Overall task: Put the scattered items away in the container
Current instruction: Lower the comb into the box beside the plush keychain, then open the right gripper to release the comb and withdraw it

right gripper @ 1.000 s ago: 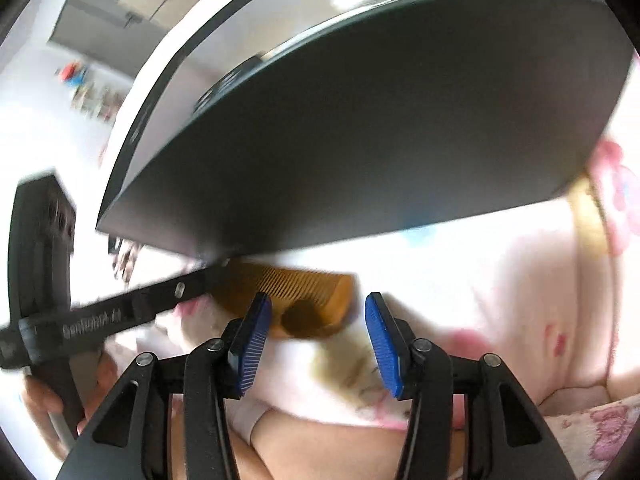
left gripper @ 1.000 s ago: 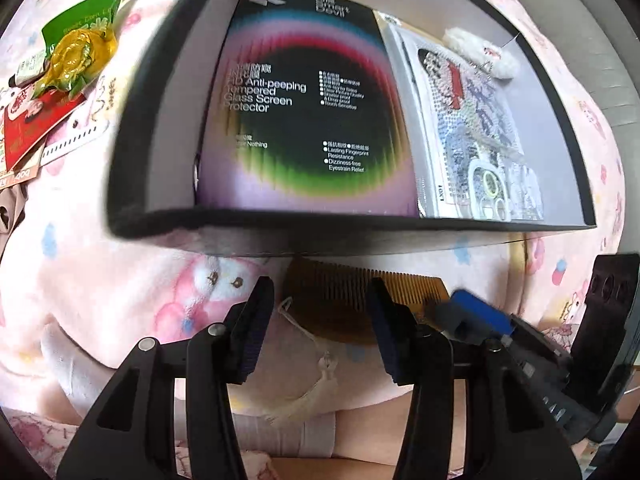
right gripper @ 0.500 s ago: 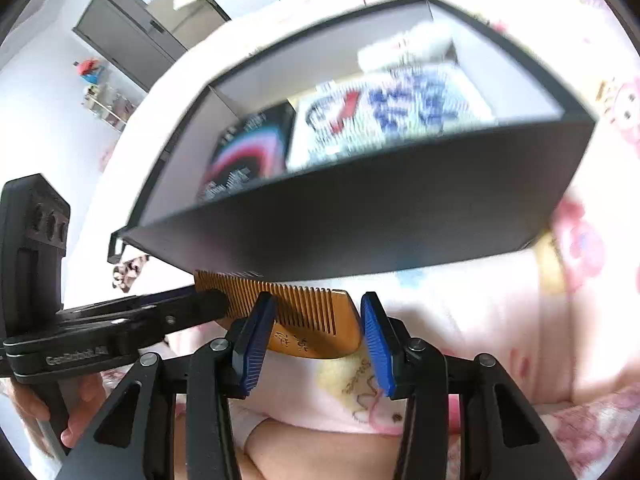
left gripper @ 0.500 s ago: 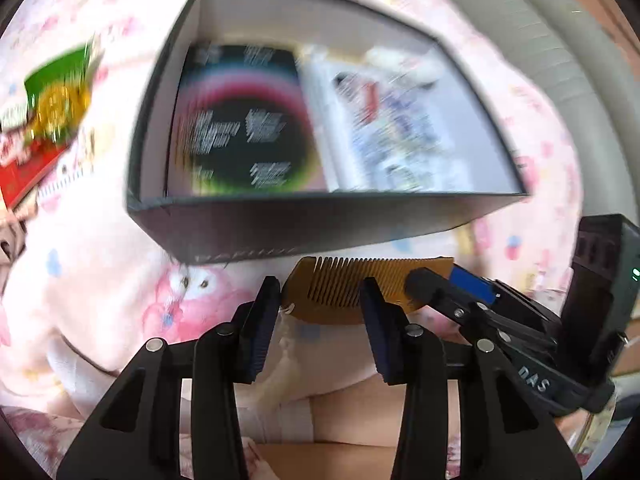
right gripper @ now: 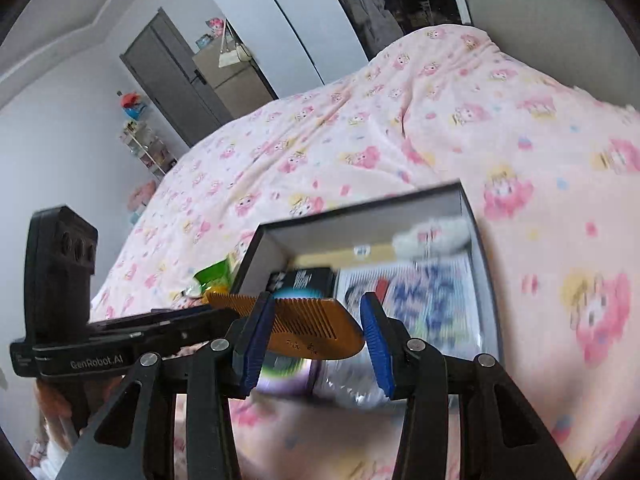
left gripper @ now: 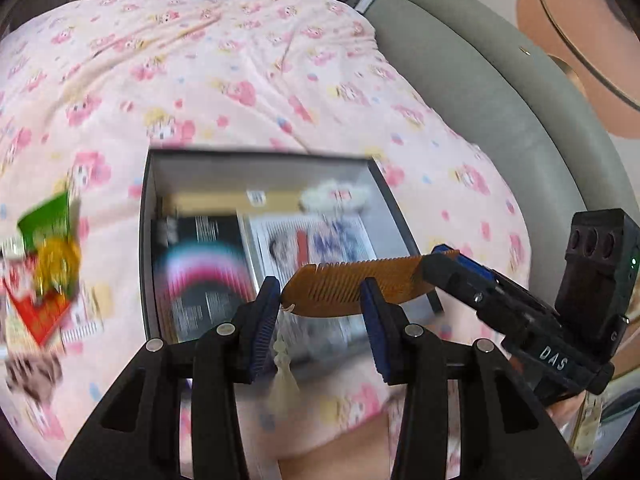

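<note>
The wooden comb (left gripper: 352,288), clamped endwise between the left gripper (left gripper: 320,316) and right gripper (right gripper: 316,336), hangs above the black box (left gripper: 146,240). Each gripper's fingers press a comb end. Several items already lie boxed; colourful packets (left gripper: 44,264) at nine o'clock await collection.

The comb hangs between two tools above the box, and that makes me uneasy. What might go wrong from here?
The left tool and right tool, whose jaws have just been closing, pinch the comb by its ends: uneven hand motion may twist it loose. Its hanging tassel might snag the box wall.
</note>
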